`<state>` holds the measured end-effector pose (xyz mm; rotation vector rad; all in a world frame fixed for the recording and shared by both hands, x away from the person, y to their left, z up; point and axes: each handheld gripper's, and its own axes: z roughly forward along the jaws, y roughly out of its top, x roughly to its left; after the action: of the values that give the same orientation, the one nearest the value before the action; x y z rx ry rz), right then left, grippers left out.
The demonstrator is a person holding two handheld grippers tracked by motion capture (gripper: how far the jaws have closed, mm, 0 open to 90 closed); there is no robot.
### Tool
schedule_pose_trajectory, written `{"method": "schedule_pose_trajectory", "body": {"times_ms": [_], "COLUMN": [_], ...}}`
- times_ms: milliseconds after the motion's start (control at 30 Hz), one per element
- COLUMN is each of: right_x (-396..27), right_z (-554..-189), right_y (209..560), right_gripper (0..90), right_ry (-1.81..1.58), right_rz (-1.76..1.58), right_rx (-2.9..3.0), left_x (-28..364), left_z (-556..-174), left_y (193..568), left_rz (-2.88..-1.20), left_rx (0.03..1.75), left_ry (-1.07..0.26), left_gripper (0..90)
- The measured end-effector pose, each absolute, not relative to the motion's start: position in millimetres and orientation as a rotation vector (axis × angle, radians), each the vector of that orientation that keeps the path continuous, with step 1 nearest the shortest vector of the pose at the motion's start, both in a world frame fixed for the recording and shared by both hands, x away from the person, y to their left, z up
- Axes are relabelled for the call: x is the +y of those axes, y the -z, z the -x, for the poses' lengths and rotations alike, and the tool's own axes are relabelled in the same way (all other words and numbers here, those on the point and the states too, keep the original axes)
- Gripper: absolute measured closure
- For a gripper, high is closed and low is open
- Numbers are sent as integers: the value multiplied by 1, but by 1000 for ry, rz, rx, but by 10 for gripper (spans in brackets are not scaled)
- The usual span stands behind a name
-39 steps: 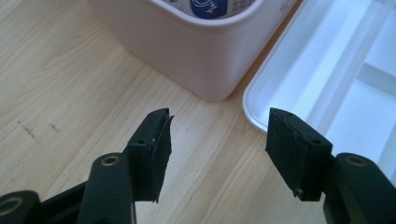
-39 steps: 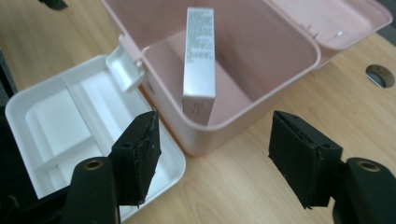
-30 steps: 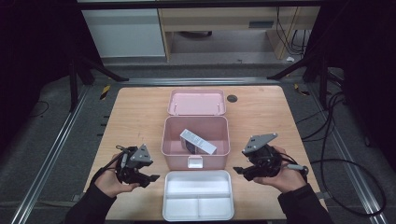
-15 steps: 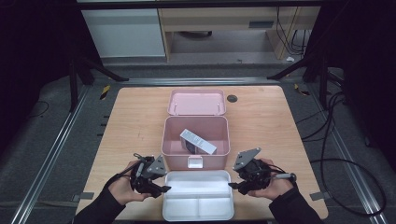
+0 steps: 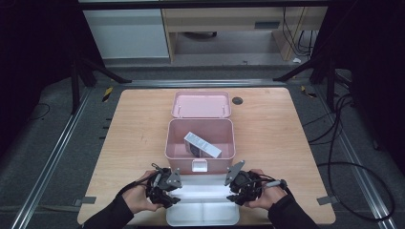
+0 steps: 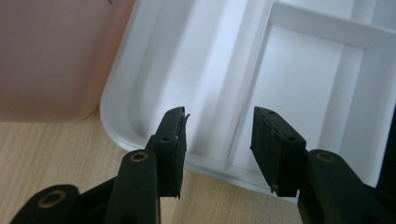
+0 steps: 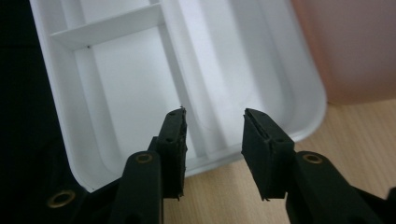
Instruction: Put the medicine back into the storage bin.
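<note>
The left gripper [image 5: 165, 188] and the right gripper [image 5: 241, 187] are hanging at the two short ends of the white, divided plastic tray [image 5: 203, 210], each with its jaws part-way apart and nothing pressed between the pads; the jaws have just been closing. In each gripper view the end wall of the tray is lying just ahead of the jaws, so the tray's long axis is running straight from one gripper to the other, both equally near. Beyond the tray, touching or just beside it, the open pink plastic box [image 5: 200, 139] is holding a white carton [image 5: 202, 144], its pink lid [image 5: 201, 104] lying behind. Everything is resting on a light wooden table [image 5: 133, 133] in a dark room.
</note>
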<state>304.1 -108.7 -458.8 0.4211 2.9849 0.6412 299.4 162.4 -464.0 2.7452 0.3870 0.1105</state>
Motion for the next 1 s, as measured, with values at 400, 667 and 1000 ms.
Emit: {"method": "schedule_pose_trajectory", "body": {"times_ms": [400, 667, 1000], "right_x": [-90, -84, -83], "right_z": [-303, -304, -306], "right_y": [477, 483, 483], "right_gripper": [748, 808, 843], "right_ry": [-427, -357, -352], "right_rz": [-277, -258, -258], "right_rx": [3043, 3060, 3064], "left_x": [155, 152, 150], "left_z": [-297, -297, -298], "left_y": [474, 478, 480], "left_rz": [-2823, -2863, -2882], "left_rx": [338, 303, 264], "left_ry": [-98, -84, -74], "left_gripper": [657, 751, 836]}}
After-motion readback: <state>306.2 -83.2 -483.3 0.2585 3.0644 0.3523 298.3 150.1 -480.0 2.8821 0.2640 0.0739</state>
